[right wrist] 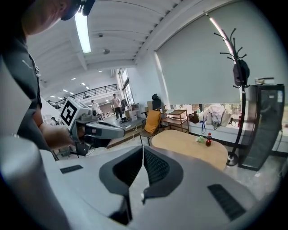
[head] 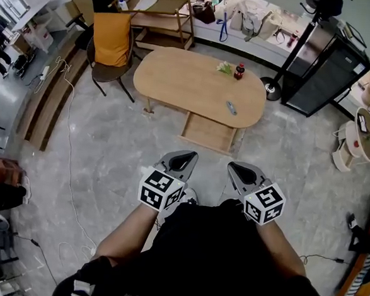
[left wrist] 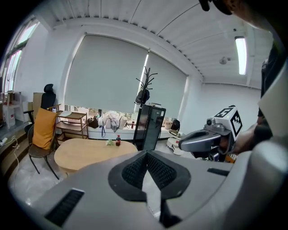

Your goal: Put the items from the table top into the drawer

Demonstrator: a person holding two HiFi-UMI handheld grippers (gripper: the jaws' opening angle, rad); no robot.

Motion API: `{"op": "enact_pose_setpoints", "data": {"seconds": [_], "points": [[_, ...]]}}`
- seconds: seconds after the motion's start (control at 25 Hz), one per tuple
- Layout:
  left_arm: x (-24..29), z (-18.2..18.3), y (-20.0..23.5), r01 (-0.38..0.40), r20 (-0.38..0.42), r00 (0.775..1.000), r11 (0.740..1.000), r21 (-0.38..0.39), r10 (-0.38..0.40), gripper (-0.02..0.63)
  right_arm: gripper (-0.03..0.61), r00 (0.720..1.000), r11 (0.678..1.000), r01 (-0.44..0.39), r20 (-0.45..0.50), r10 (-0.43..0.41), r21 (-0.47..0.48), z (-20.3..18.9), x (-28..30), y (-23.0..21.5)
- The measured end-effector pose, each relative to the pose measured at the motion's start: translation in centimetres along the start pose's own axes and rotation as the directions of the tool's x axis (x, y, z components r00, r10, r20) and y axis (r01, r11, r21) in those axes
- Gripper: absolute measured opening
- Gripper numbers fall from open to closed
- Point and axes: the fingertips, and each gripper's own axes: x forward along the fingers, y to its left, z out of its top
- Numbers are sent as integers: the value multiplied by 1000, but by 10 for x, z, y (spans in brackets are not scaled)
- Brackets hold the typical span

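Two tools, both shut and both empty: the left tool (head: 179, 155) and the right tool (head: 241, 168) hang side by side at the person's waist, and each gripper view shows ribbed dark pads pressed tip to tip with nothing between them. Well ahead across the grey marbled floor (head: 96, 150) sits the oval light-wood counter (head: 177, 80), and under its near edge the shallow wooden drawer (head: 206, 134) already stands pulled out, so I read this as the walk-up, with nothing stowed yet. Three things wait on top: a small dark bottle with a red cap (head: 239, 71) at the far edge, a crumpled pale-green bundle (head: 224, 67) just beside it, and a flat grey oblong object (head: 231, 107) near the front edge, above the drawer. To do this well, stop short of the open drawer so it isn't knocked, open the pads before reaching, and start with the grey piece, the nearest. It lies low and probably wants a pinch across its narrow sides. That bottle looks smooth, round and tippy, so grip it mid-body and upright; the bundle seems soft and forgiving.
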Motion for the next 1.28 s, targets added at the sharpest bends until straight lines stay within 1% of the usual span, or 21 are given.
{"op": "enact_pose_setpoints", "data": {"seconds": [0.08, 0.24, 0.44, 0.56, 0.72, 0.88, 0.96, 1.12, 1.2, 1.28], "points": [[0, -7, 16, 5, -19, 1000, 1000, -9, -5, 2, 5, 1000, 1000, 7, -8, -7, 16, 2, 14, 1], [-3, -21, 36, 19, -47, 999, 998, -55, -22, 2, 5, 999, 1000, 5, -49, -4, 26, 2, 38, 3], [9, -31, 57, 24, -88, 996, 998, -60, -30, 2, 5, 997, 998, -1, -78, 5, 55, 7, 63, -6], [20, -30, 66, 26, -89, 995, 997, -77, -32, 2, 5, 996, 998, -2, -86, 8, 62, 8, 75, -18], [32, -30, 74, 38, -128, 991, 997, -61, -46, 2, 5, 994, 995, 15, -106, -5, 98, 5, 96, -43], [51, -26, 99, 19, -181, 983, 999, -44, -27, 2, 5, 991, 992, 38, -132, -22, 123, 2, 124, -84], [71, -20, 114, 8, -199, 980, 999, -39, -15, 2, 5, 988, 994, 52, -147, -38, 97, 1, 138, -112], [125, -19, 148, -23, -260, 965, 999, -28, 15, 2, 5, 972, 997, 83, -220, -82, -4, -18, 168, -180], [152, -20, 164, -37, -293, 956, 999, -27, 28, 2, 5, 959, 995, 98, -263, -100, -21, -35, 184, -216], [176, -20, 179, -49, -324, 945, 998, -28, 37, 2, 5, 946, 994, 112, -307, -108, -6, -53, 202, -251]]}}
